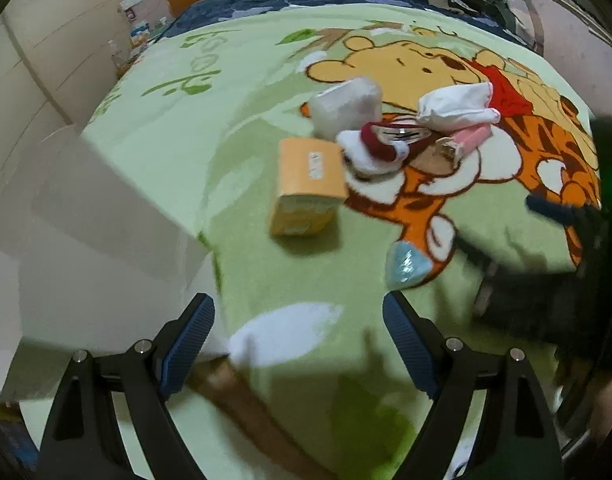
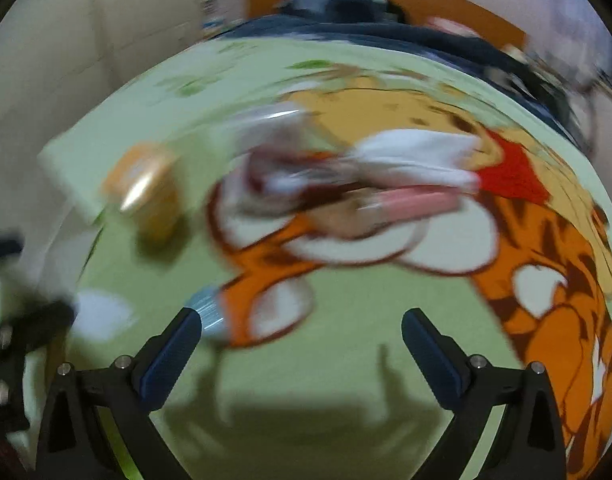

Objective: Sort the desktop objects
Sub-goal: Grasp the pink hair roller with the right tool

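Over the green cartoon blanket [image 1: 153, 168], both my grippers are spread wide with nothing between the pads: left gripper [image 1: 297, 344], right gripper [image 2: 301, 344]. Orange box [image 1: 306, 184] sits mid-blanket, white sock [image 1: 458, 108] and pink item [image 1: 472, 138] just behind, small blue packet [image 1: 406, 264] nearest my left fingers.

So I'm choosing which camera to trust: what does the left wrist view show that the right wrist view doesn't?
Only the left wrist view shows a white box at the left, and sharply a translucent packet and metal clip. Only the right wrist view, blurred, shows the right tongs open. Both share the orange box, white cloth, pink item, blue packet, blanket.
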A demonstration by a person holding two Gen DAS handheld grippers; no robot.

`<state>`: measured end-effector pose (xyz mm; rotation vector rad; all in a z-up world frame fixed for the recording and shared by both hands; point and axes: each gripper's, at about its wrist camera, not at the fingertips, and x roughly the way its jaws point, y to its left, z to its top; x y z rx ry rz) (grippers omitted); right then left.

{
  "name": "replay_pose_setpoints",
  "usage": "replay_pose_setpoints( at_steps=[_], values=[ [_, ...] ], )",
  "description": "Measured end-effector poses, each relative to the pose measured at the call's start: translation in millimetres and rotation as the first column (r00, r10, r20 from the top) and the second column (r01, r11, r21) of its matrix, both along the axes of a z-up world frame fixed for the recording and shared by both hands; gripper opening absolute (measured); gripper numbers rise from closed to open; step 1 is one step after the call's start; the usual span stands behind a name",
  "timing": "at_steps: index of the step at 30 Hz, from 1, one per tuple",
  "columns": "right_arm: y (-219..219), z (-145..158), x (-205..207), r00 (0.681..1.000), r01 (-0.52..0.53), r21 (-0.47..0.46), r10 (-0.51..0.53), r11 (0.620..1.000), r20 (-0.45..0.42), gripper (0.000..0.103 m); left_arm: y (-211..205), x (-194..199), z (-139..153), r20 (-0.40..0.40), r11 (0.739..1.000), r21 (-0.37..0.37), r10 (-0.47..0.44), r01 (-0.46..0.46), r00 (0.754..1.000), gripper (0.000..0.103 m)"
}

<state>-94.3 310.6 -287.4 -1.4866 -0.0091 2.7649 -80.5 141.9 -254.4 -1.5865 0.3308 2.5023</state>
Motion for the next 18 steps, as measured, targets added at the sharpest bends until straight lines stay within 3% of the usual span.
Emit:
replay_pose_setpoints(
  at_steps=[4, 13, 18],
  values=[
    [44, -1, -37, 0.995, 0.104, -0.019, -0.104, 0.994, 0.007, 0.102, 32, -16, -18, 0.008, 0.999, 0.0, -0.041, 0.041, 0.999, 0.087],
    [63, -32, -102, 0.992, 0.078, -0.085, -0.07, 0.993, 0.102, 0.102, 71, -43, -68, 0.025, 0.998, 0.043, -0.038, 0.037, 0.999, 0.086],
    [58, -55, -122, 0.984, 0.092, 0.004, -0.092, 0.996, 0.154, 0.102, 77, -51, -84, 0.045, 0.999, 0.043, -0.001, -0.001, 0.999, 0.086]
  ],
)
